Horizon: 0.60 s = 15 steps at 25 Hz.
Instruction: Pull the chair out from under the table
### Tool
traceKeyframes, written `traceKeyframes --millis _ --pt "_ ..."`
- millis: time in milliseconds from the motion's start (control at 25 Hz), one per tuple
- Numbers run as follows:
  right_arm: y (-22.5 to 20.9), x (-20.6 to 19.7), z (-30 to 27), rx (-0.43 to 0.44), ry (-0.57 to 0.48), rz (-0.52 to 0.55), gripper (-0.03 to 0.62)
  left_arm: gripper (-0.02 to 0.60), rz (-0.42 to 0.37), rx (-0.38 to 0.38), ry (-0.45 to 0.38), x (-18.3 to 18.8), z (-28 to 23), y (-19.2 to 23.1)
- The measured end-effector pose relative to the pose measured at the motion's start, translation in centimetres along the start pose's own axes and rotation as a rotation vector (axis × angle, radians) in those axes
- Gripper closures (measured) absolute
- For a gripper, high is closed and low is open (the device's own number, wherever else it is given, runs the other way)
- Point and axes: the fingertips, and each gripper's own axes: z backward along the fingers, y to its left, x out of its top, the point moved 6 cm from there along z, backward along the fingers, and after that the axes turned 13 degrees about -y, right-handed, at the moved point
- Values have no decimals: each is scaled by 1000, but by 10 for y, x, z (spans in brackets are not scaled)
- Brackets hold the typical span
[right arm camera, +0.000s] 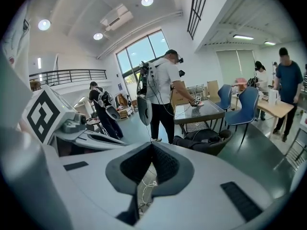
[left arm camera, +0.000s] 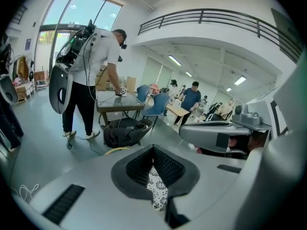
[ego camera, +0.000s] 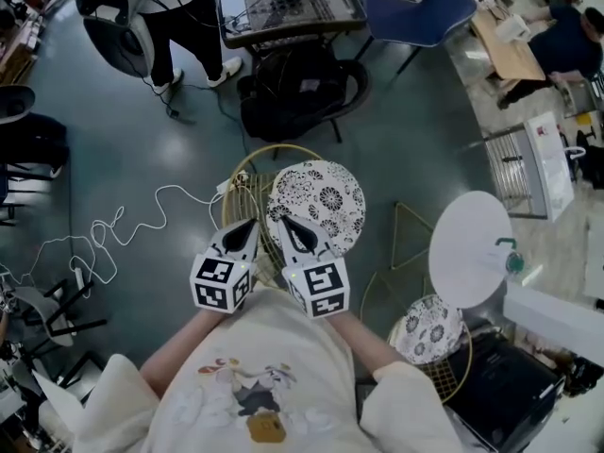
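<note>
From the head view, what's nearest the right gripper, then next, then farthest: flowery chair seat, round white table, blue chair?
1. Flowery chair seat, just ahead of the right gripper.
2. Round white table, off to its right.
3. Blue chair, far ahead, at the top edge.

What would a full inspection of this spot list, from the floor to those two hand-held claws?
Surface: smooth grey floor; white round table at the right.
Job's things: patterned chair stands on open floor just ahead of the grippers; second patterned chair sits beside the white round table.
Clutter: black bag beyond the patterned chair.
Grippers: left gripper and right gripper both shut, nothing between the jaws.
Cables: white cable snakes over the floor at the left.
Surroundings: a person stands at a glass-topped table; blue chair nearby.
</note>
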Motion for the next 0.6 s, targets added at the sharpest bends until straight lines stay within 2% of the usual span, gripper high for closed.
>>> traceKeyframes --millis 200,600 --pt "3 7 0 8 -12 15 585 572 -31 -19 -31 12 -4 -12" --pt "-2 8 15 4 -17 23 585 573 -41 -34 -55 15 -4 -35"
